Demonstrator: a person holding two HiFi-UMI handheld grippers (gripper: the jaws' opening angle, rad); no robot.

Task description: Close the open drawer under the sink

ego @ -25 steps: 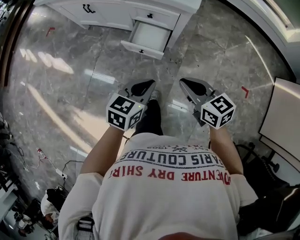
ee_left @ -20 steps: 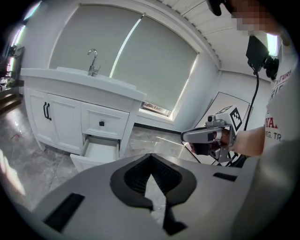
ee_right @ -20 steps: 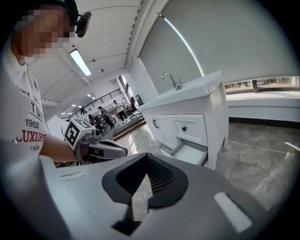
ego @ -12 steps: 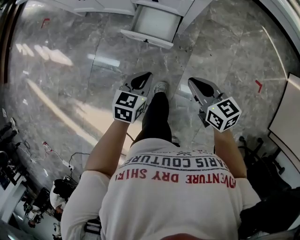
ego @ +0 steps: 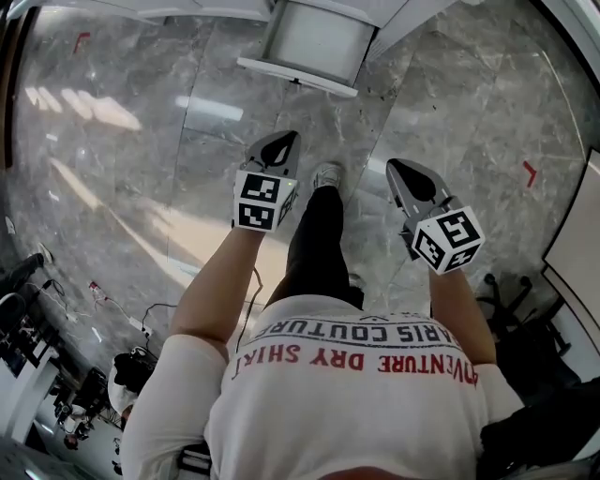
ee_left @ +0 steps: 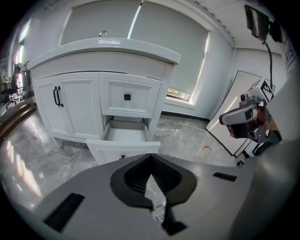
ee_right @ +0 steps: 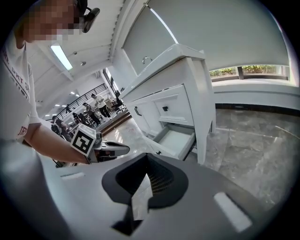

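In the head view, the open drawer (ego: 314,42) is at the top edge, pulled out from the white cabinet (ego: 394,9) over the grey marble floor (ego: 131,141). Its inside looks bare. The left claw (ego: 284,139) and the right claw (ego: 395,166) are held above the floor, both pointing toward the drawer and well apart from it. Between them is the person's leg with a light shoe (ego: 326,175). A red mark (ego: 531,172) lies on the floor at the right.

In the left gripper view, the left claw is pressed together at the tips and pinches nothing. Straight beyond it stands the cabinet with the drawer out at its lower right part. Above the drawer is a shut upper drawer (ee_left: 131,96) with a black knob, and to the left are two doors (ee_left: 65,103) with black handles. On the counter top there is a small metal thing (ee_left: 103,33), perhaps a tap.

In the right gripper view, the right claw is also pressed together and holds nothing. The drawer shows beyond its tips, beside the cabinet's corner post.
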